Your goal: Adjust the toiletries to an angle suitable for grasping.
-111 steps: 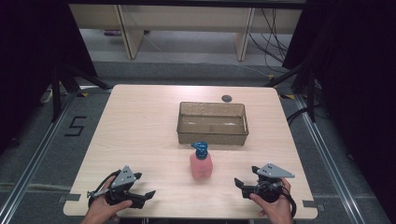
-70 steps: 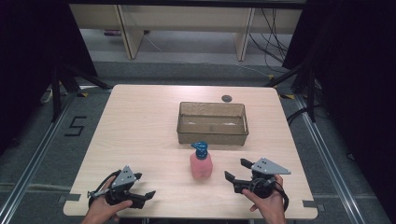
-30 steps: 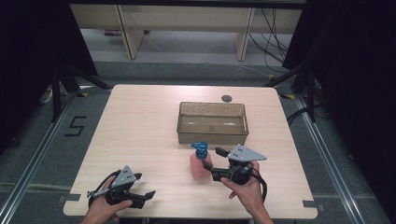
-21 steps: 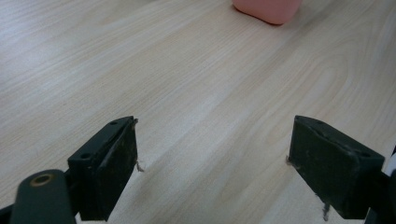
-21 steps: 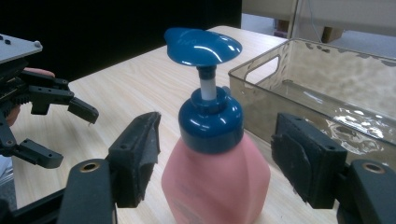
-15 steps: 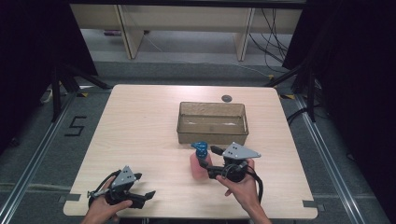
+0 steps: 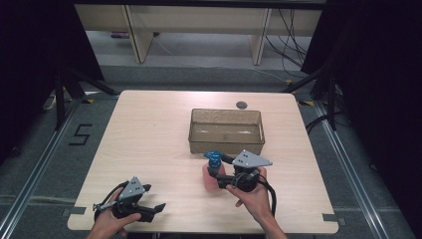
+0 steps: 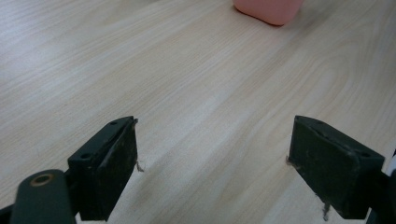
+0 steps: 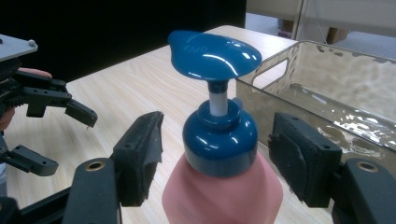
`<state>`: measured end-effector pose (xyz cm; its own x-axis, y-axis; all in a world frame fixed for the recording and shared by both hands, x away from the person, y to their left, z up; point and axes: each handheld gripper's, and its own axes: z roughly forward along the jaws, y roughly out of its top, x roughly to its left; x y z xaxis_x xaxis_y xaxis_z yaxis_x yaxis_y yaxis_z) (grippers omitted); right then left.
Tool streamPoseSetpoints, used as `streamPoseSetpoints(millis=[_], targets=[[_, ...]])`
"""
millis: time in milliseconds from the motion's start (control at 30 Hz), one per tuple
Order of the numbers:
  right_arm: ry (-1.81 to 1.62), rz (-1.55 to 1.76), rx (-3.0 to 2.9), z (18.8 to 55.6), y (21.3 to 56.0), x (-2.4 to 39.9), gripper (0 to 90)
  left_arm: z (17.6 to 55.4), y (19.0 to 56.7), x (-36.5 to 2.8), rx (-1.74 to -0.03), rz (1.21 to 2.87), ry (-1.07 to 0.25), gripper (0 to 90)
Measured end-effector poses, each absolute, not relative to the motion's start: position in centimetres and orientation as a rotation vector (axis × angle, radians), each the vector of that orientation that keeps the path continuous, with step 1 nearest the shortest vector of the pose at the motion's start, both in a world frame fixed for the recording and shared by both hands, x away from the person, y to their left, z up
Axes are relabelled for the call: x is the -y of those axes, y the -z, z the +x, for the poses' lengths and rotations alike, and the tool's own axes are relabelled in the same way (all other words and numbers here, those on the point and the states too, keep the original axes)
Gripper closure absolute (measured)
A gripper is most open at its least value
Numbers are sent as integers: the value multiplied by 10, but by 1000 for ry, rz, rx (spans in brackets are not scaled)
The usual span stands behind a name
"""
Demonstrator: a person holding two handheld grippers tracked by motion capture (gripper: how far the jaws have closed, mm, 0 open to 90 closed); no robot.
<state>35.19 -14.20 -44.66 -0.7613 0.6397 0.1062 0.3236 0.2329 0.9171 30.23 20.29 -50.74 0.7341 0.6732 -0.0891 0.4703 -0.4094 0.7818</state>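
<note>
Both pads of my right gripper [image 9: 215, 154] flank the pink pump bottle [image 9: 224, 196] standing before the clear bin [image 7: 226, 130], just closing, not yet pressing. I should squeeze level below the blue collar [image 9: 219, 142].

So the left tool [image 8: 212, 158] sits low over the light wood table [image 8: 140, 70], its two black jaws standing wide apart with just bare woodgrain between them. Bits of fluff hang off the inner edges of both. Way up at the top edge there's the rounded bottom of a pink bottle [image 8: 268, 9] standing on the table, well clear of the jaws.
</note>
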Motion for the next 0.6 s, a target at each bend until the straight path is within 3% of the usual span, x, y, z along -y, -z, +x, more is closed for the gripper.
streamPoseSetpoints(millis=[600], targets=[[-1542, 887, -2237, 362, 453, 135, 438, 306, 507, -202, -853, 2110, -308, 149]])
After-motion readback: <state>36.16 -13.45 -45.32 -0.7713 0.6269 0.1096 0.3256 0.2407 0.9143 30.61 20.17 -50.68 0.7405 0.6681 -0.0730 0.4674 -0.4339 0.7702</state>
